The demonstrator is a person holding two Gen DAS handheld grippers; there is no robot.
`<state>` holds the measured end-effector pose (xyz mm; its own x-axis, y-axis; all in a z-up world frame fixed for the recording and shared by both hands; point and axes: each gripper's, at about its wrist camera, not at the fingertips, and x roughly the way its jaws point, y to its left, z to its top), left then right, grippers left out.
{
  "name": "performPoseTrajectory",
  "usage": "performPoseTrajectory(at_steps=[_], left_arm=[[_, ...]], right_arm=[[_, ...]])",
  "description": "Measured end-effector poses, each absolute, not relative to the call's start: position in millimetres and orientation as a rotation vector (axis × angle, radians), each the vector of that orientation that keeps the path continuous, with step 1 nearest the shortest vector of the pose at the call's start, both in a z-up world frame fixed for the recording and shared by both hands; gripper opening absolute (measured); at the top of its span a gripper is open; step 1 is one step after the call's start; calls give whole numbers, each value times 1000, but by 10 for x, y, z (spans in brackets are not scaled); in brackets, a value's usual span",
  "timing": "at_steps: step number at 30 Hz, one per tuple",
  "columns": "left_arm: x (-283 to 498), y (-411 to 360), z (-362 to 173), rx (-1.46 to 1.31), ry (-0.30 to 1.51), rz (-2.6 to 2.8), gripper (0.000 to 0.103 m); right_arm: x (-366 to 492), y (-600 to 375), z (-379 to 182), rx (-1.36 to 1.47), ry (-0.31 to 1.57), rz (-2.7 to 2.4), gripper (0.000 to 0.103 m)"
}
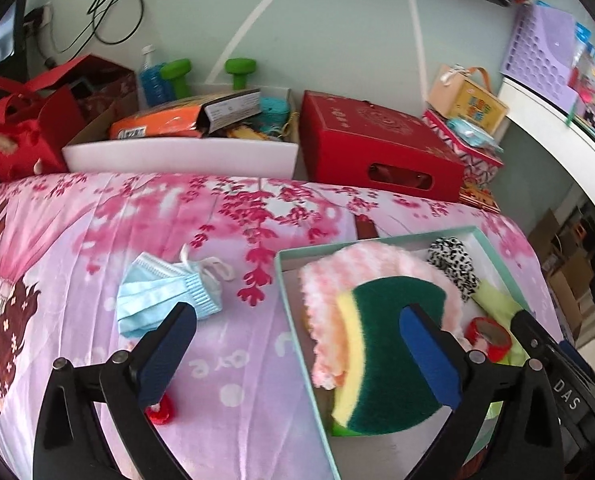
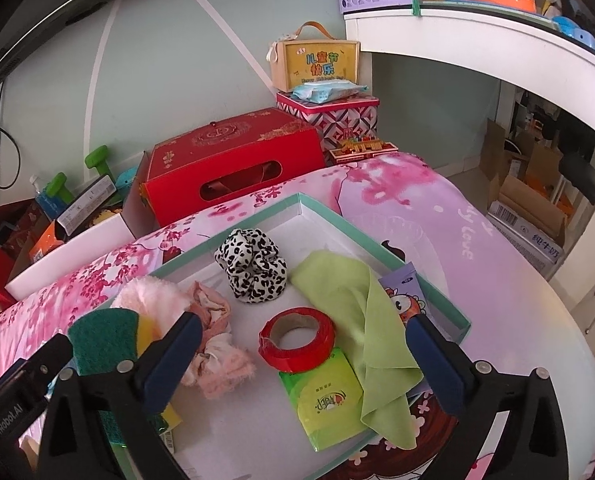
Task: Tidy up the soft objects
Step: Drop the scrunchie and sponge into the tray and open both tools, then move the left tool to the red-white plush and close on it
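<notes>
While both tools hang wide open and empty, the left tool (image 1: 297,344) straddles the tray's left rim and the right tool (image 2: 303,354) hovers over the red tape (image 2: 296,338). Sponge (image 1: 381,356), pink cloth (image 2: 217,344), scrunchie (image 2: 251,266) and green cloth (image 2: 361,320) already lie in the tray (image 2: 317,210), apparently gathered there. A mask (image 1: 153,300) lies outside it, left, on the pink tabletop cover (image 1: 97,220); boxes crowd the far wall.

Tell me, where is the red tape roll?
In the right wrist view the red tape roll lies inside the teal-rimmed box, between the pink fluffy cloth and the green cloth.
</notes>
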<state>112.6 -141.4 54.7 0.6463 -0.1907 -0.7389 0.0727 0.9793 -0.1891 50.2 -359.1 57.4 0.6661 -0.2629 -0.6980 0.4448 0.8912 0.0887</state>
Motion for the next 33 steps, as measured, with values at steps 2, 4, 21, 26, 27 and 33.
performPoseTrajectory(at_steps=[2,4,21,26,27,33], left_arm=[[1133,-1383,534,-155,860,-130,102],[1136,-1359,527,-164,860,-117,102],[1110,-1058,543,-176,906,-34,102],[1072,-901,589,-187,906,-12,102],[1063,-874,591,-185,908,-4,102],[963,-648,570,-235,923,30,102]], right_arm=[[506,-3594,565,262,747,-405,103],[516,-3593,560,261,751,-404,103],[545,-3440,563,233,781,-379,103],[527,-3339,587,232,793,-382,103],[523,-3317,592,234,793,-372,103],[503,-3118,626,214,806,-316,103]])
